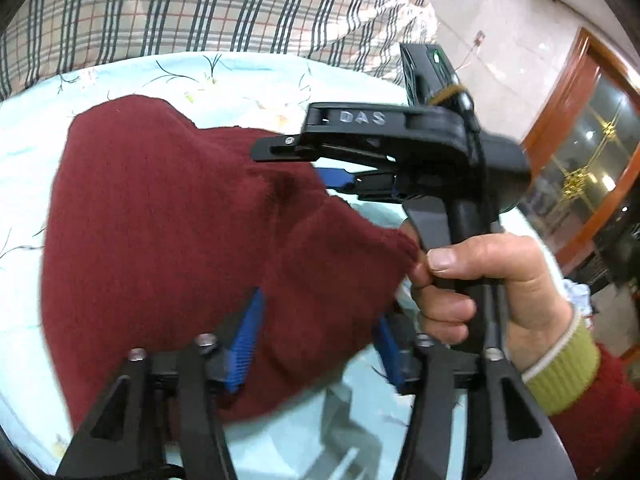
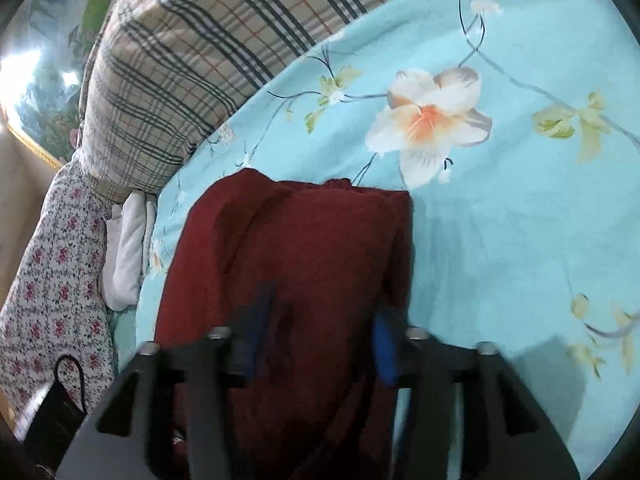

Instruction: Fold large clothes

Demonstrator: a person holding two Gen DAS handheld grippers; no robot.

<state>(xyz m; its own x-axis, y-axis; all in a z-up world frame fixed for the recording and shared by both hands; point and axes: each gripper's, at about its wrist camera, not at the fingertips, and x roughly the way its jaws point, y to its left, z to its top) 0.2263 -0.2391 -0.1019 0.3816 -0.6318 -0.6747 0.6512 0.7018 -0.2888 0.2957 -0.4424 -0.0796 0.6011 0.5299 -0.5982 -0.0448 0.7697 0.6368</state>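
room: the left wrist view is showing a pale floor and a wood-framed glass cabinet (image 1: 588, 152) with gilt fittings off to the right; the right wrist view is showing a framed landscape picture (image 2: 44, 92) hanging at far left

bed: a light blue floral sheet (image 2: 500, 220) is covering it, and this bed is serving as the folding place; a plaid quilt (image 2: 192, 60) is lying bunched along its far side, with a pink flowered cloth (image 2: 52, 280) and a white folded cloth (image 2: 128, 252) sitting at the edge beside it

garment: a dark red knit sweater (image 1: 168, 240) is lying on the sheet in a compact, layered bundle; in the right wrist view its far edge is looking fairly straight and squared

progress: judging by the doubled layers, the folding is looking well under way, perhaps near its end; what is remaining seems to be flattening and perhaps one more fold, though the whole outline is not showing

left gripper (image 1: 316, 344): its blue-padded fingers are standing apart over the sweater's near edge, holding nothing

right gripper (image 2: 316, 340): its fingers are standing apart above the sweater in its own view; in the left wrist view one corner of the knit is lying against the person's hand (image 1: 480, 292) on the handle, and i cannot tell if that hand is pinching it
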